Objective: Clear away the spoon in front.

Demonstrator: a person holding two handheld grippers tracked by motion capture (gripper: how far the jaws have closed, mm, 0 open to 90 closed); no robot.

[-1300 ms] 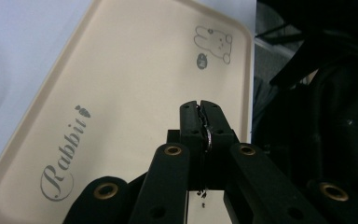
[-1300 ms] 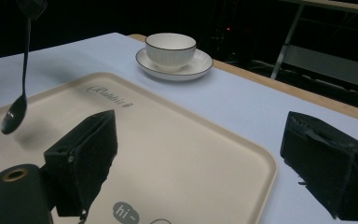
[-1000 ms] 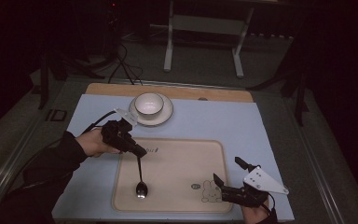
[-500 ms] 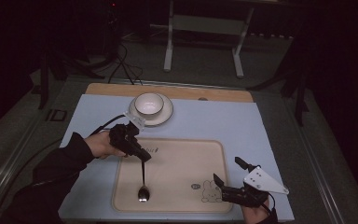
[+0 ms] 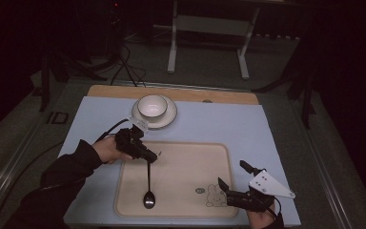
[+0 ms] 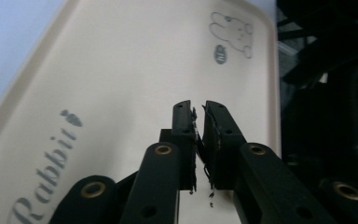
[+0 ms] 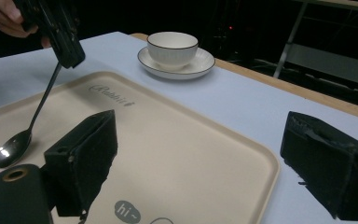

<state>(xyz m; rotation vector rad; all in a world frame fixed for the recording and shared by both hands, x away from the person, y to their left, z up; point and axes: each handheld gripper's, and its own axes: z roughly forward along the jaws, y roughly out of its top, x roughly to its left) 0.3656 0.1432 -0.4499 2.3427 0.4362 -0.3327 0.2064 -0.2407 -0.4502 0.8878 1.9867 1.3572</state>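
1. One part of the spoon (image 5: 148, 183), the top of its handle, was hidden inside the left tool (image 5: 145, 156); in the left gripper view, nothing of it could be made out in the narrow slit between the jaws.
2. From that tool the spoon hung down, its bowl touching the tray (image 5: 190, 162) just below.
3. Left tool jaws had just been easing apart, yet pinched the handle. Right tool (image 5: 235, 182), well apart at the tray's corner, stood wide and empty.
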